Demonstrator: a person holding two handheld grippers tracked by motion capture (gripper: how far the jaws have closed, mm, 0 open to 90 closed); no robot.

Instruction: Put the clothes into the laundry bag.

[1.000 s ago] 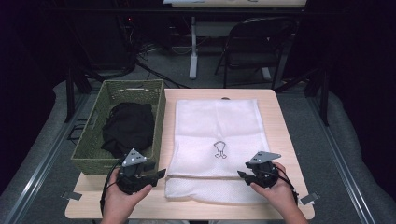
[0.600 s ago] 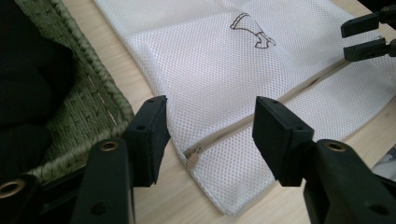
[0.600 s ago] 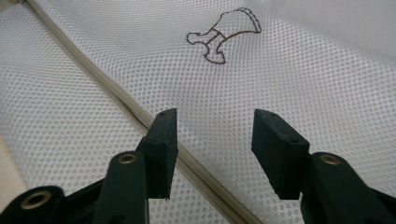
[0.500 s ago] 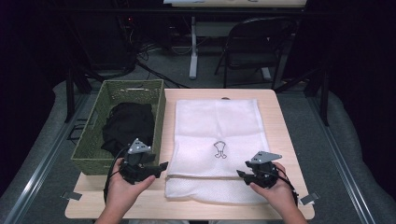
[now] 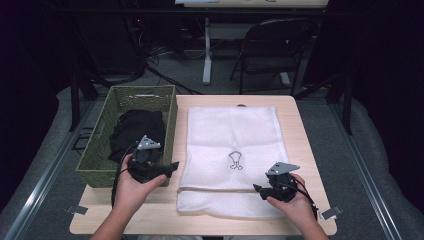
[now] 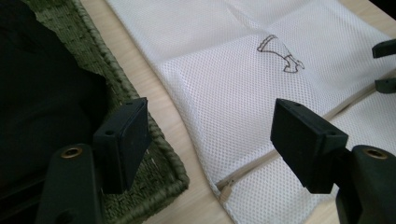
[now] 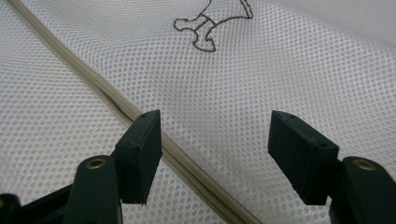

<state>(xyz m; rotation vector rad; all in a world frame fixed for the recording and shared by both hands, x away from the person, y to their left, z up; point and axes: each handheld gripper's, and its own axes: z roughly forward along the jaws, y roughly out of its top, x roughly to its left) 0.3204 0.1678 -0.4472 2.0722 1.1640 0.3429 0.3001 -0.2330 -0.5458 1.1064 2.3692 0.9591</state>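
Observation:
A white mesh laundry bag [image 5: 232, 145] lies flat in the middle of the table, with a small brown emblem [image 5: 235, 161] on it and a beige zipper [image 7: 116, 100] across its near end. My left gripper [image 5: 170, 169] is open beside the bag's left edge, one jaw over the basket's corner and the other over the mesh [image 6: 212, 130]. The zipper's end [image 6: 227, 190] lies just below it. My right gripper [image 5: 257, 190] hovers open over the bag's near right part, the zipper running between its jaws [image 7: 217, 140]. Neither holds anything.
A green woven basket [image 5: 100, 165] stands on the table's left side with a black garment [image 5: 135, 130] inside. Bare wooden table [image 5: 305, 145] shows right of the bag. A folding chair [image 5: 272, 50] and a desk leg stand beyond the far edge.
My left gripper has moved forward, away from the person, to the basket's near right corner. The right gripper has hardly moved.

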